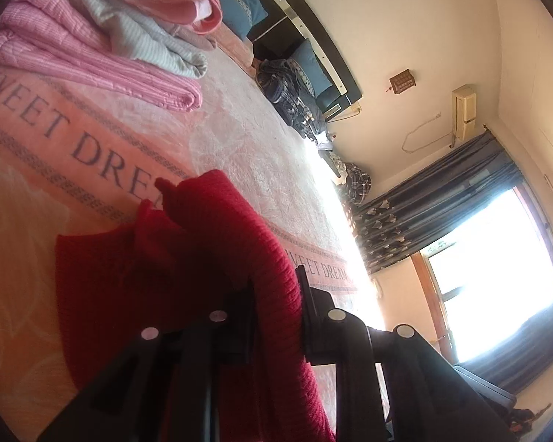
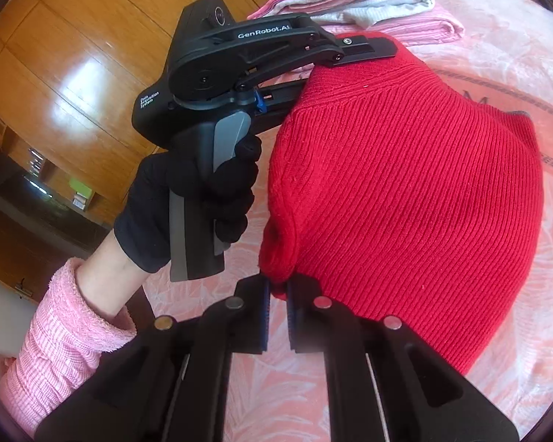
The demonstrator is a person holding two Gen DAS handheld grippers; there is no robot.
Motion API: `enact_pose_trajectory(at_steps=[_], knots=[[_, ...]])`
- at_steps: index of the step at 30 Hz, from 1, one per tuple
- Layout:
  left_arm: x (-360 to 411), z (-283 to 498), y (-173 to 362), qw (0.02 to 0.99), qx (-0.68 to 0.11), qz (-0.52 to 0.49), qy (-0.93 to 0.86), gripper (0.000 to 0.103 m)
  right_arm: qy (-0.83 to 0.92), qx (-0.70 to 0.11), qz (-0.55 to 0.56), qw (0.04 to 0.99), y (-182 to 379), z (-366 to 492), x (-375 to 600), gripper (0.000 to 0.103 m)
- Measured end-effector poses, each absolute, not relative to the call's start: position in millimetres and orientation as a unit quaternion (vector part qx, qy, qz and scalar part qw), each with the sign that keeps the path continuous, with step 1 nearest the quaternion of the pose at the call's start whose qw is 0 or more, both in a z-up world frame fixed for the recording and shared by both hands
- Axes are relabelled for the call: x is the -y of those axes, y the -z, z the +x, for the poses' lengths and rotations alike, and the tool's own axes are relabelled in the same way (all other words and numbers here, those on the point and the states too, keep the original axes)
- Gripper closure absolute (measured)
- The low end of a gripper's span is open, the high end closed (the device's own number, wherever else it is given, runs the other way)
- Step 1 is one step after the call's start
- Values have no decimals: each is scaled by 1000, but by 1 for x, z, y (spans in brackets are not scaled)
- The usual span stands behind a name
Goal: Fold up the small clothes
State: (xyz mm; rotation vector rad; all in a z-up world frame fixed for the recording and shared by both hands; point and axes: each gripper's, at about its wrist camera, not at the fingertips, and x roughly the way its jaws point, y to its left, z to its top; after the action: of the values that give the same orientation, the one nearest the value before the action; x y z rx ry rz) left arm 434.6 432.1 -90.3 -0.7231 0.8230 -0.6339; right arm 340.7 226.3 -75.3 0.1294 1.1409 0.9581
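My right gripper (image 2: 277,289) has its jaws pinched nearly together. My left gripper (image 2: 368,49) is clamped too (held by a black-gloved hand (image 2: 188,202), pink sleeve (image 2: 70,328) at the wrist).

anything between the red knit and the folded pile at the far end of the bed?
Nothing. In the left wrist view, only bare pink bedspread with its lettered band runs from the red knit to the folded pile.
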Motion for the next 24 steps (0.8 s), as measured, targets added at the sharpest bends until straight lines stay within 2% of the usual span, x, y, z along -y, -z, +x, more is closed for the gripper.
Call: enact_pose_trajectory(at_steps=[8,11,13,15,17,20,24], knots=[[-462,433,166,806,-441,-326,222,84,-403,-555,5,728,136,343,-279,95],[-466,430,173,805,-445,-329,214,81,-404,-572,19,714,151,345,-274,83],[-466,426,169,805,-441,-330,219,77,-411,-560,29,719,146,346,-258,65],[-462,424,162,809,-434,-328,223,62,-396,-543,30,740,133,348,-232,63],[-455,423,157,815,-432,-316,220,57,-373,-531,51,760,120,355,-196,62],[-444,423,154,826,-436,-288,212,56,-304,-519,74,796,110,372,-141,51],[-438,425,148,832,-432,-274,212,56,-275,-565,108,770,137,385,-108,47]])
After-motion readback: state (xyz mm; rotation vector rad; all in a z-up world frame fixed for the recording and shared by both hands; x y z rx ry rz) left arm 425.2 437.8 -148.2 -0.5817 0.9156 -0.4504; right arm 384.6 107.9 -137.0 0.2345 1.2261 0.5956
